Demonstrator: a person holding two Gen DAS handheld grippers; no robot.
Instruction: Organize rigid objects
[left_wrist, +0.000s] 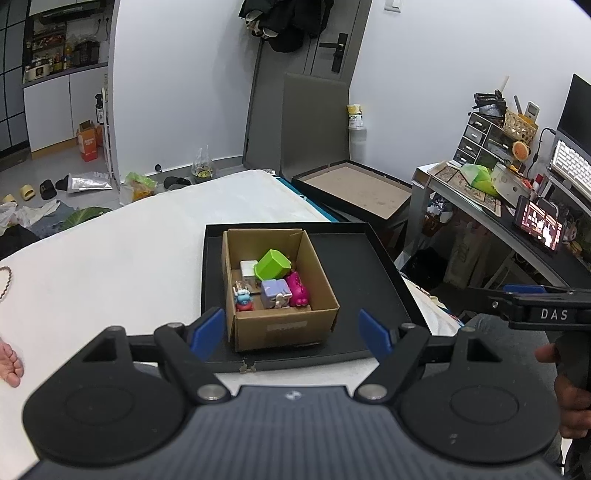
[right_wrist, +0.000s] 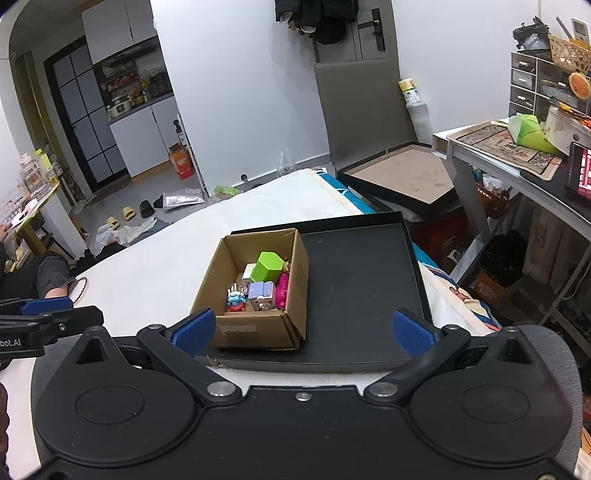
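A small cardboard box (left_wrist: 284, 325) (right_wrist: 255, 334) stands in the left part of a shallow black tray (left_wrist: 354, 266) (right_wrist: 358, 273) on a white surface. Inside lie several small toys: a green block (left_wrist: 272, 264) (right_wrist: 266, 266), a pink toy (left_wrist: 297, 290) (right_wrist: 282, 290), a lilac cube (left_wrist: 276, 292) (right_wrist: 260, 291), a blue and red figure (left_wrist: 243, 298) (right_wrist: 235, 301) and a white piece (left_wrist: 248, 268). My left gripper (left_wrist: 291, 334) hovers open just before the box, nothing between its blue pads. My right gripper (right_wrist: 304, 332) is open too, empty, over the tray's near edge.
The right gripper's body (left_wrist: 543, 306) shows at the right edge of the left wrist view, and the left one (right_wrist: 37, 317) at the left edge of the right wrist view. A second black tray (left_wrist: 354, 190) lies behind. A cluttered desk (left_wrist: 498, 199) stands at right.
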